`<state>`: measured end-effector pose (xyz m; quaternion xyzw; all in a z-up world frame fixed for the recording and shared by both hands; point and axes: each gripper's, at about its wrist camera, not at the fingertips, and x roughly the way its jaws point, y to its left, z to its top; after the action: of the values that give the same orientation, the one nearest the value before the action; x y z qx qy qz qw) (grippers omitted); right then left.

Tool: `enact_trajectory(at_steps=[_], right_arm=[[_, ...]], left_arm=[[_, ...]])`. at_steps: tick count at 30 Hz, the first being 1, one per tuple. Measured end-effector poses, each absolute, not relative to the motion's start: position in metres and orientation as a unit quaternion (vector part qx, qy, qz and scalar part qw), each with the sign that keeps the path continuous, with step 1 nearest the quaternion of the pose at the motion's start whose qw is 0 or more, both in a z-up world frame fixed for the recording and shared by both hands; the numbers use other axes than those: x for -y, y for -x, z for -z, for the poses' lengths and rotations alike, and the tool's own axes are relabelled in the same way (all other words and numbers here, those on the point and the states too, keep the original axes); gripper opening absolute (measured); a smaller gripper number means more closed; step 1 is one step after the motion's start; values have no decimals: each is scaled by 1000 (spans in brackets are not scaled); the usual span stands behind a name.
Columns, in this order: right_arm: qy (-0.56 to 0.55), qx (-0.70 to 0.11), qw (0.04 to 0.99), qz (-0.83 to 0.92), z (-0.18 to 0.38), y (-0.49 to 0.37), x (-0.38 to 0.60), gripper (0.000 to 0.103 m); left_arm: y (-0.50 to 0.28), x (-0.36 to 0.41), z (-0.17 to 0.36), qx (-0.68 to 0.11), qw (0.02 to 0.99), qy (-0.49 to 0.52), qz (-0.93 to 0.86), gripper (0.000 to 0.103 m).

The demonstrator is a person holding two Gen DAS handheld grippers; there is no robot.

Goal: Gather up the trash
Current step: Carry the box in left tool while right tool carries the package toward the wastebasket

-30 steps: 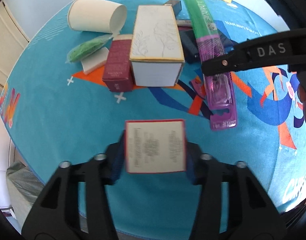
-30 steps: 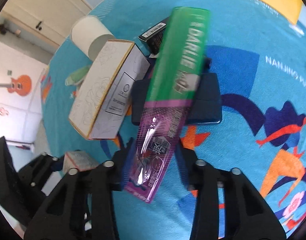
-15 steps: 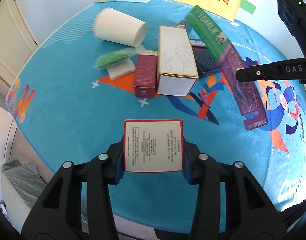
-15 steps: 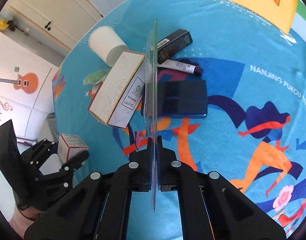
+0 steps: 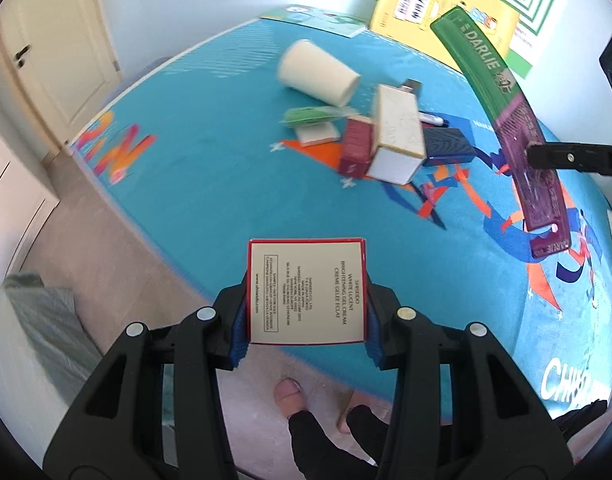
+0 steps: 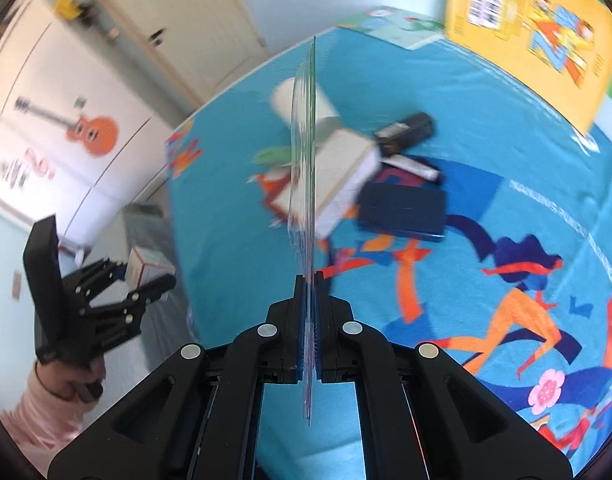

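Left gripper [image 5: 306,330] clamped on small box [image 5: 306,292]; right gripper [image 6: 309,330] pinched shut on toothbrush pack [image 6: 303,168]. Best carried level toward bin, grip kept firm.

The left gripper [image 5: 306,336] is matt black plastic with bright metal rivets and ribbed blue pads; it clamps a carton [image 5: 306,292] of smooth matt card printed in fine text. At 2 o'clock in the left view, the blister pack [image 5: 506,120] shows glossy green card and shiny purple plastic; edge-on in the right gripper [image 6: 309,320] it looks thin, clear and glassy. The cloth [image 5: 225,184] is matt printed fabric. At 12 o'clock lie a cup [image 5: 318,72] of matt paper and a box [image 5: 398,140] of smooth pale card.
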<state>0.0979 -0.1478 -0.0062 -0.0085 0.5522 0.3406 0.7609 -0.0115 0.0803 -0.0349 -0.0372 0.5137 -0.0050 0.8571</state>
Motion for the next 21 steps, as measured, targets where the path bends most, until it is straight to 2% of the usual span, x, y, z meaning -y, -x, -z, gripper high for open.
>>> enact_trajectory(at_steps=[12,21], right_arm=[[130,-534,677,-490,-6,-21,15,4],[194,-547,600,-551,20,35,-114,4]], left_arm=[[115,-173,37,-511,843,110,-125,42],[188,-273,62,-526,814,153,-193,42]])
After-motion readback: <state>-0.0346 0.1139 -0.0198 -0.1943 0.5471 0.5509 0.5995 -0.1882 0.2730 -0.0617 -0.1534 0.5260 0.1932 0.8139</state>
